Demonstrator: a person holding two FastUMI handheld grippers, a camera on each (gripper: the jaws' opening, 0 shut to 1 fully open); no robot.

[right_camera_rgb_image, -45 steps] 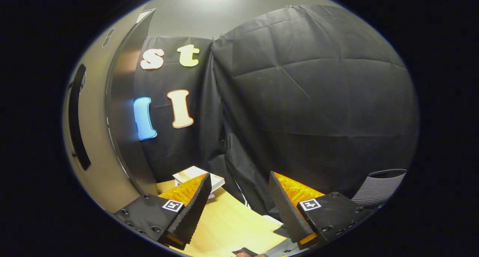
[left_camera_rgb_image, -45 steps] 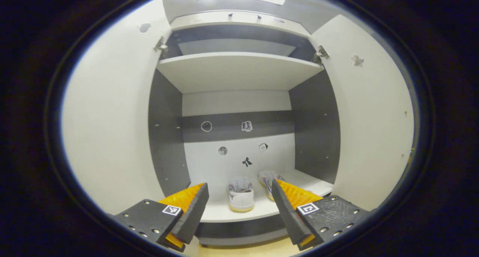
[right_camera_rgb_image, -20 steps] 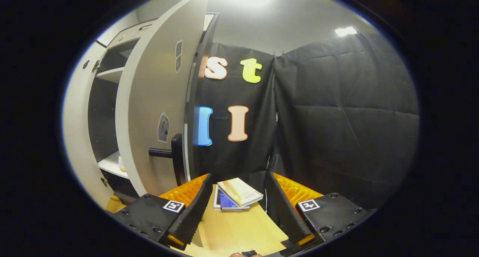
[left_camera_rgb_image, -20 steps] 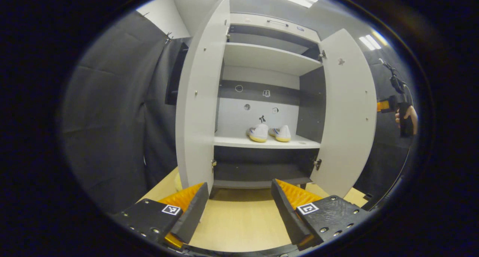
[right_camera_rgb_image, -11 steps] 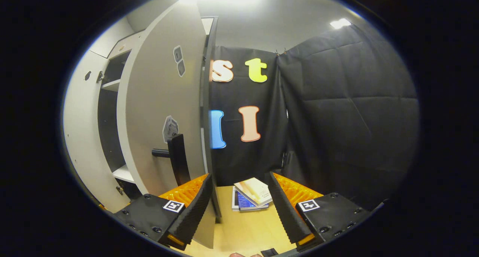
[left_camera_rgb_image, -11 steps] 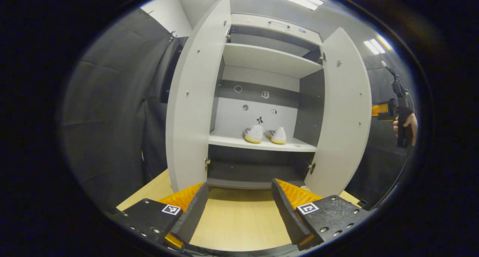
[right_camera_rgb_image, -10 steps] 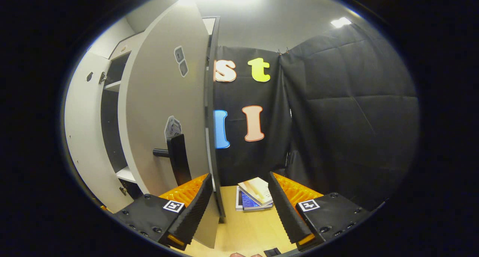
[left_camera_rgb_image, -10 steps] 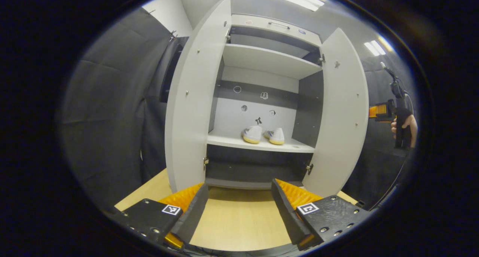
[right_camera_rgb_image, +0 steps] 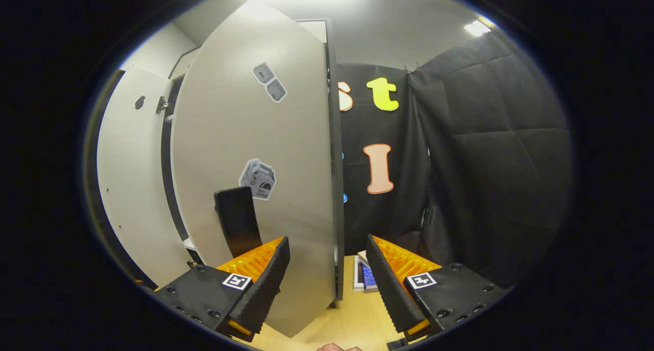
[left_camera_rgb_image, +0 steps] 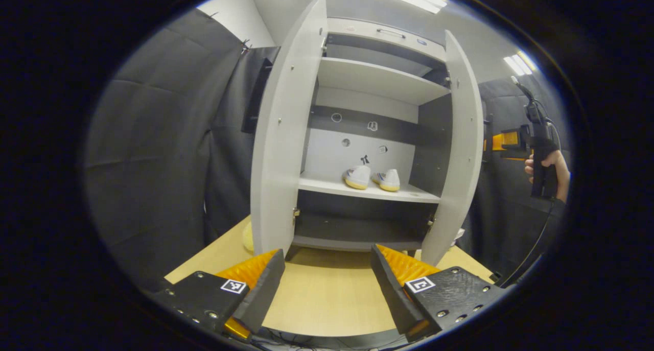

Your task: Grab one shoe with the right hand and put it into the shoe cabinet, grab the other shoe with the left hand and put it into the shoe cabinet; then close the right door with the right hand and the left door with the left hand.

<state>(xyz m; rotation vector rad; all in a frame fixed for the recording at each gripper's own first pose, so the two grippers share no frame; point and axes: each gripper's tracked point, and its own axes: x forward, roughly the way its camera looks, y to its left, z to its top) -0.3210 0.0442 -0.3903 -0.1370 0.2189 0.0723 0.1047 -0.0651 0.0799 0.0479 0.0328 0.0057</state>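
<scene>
Right gripper (right_camera_rgb_image: 324, 269), jaws spread, straddles the right door (right_camera_rgb_image: 265, 151) edge at 12 o'clock (handle (right_camera_rgb_image: 236, 220) at 11). Left gripper (left_camera_rgb_image: 327, 282) gapes, holding nothing; 2 shoes (left_camera_rgb_image: 372, 178) at 12.

Books (right_camera_rgb_image: 365, 275) lie stacked on the wooden floor (left_camera_rgb_image: 327, 295) (near the black cloth wall (right_camera_rgb_image: 490, 157)).

The right door (right_camera_rgb_image: 286, 162) hides most of the books (right_camera_rgb_image: 364, 277) and the cabinet inside; the door stickers (right_camera_rgb_image: 258, 180) are too small to make out.
</scene>
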